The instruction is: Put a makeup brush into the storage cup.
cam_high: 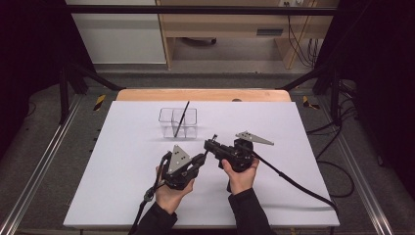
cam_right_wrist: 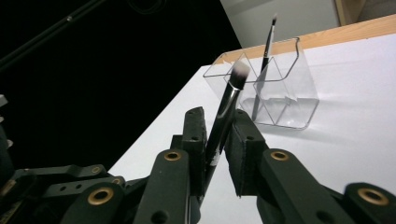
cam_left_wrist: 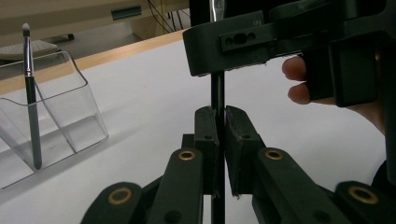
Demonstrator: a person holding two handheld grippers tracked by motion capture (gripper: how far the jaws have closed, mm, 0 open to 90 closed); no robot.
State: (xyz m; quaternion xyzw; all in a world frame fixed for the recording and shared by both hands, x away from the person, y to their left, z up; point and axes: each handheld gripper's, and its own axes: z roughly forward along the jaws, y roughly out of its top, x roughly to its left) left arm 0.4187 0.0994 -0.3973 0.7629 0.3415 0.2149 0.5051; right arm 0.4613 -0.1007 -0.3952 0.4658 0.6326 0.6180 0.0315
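A person is sitting at a white table [cam_high: 122, 196], holding a gripper in each hand, and both grippers are gripping one makeup brush [cam_right_wrist: 229, 109] between them, as in a hand-over. The left gripper [cam_left_wrist: 220, 122] is standing with its jaws fully closed on the brush's thin dark handle, which is rising straight up between its pads. The right gripper [cam_right_wrist: 219, 122] is meeting it from the other side, its jaws closed almost all the way on the same handle; the handle is running up between the pads, and the white-tipped bristles are standing just above the jaw tips. In the high view the two grippers [cam_high: 195, 159] [cam_high: 211, 144] are sitting tip to tip near the table's middle. Beyond the jaws a clear holder [cam_high: 177, 122] with compartments is standing, already keeping a thinner brush [cam_right_wrist: 264, 65] leaning in one of them. The step in hand seems to be passing the brush to the right gripper for placing in the holder. To do it well, the right pads should be pressing firmly on the handle before the left jaws are letting go, and the left gripper should be opening wide and drawing straight back, so the brush is not tilting or slipping
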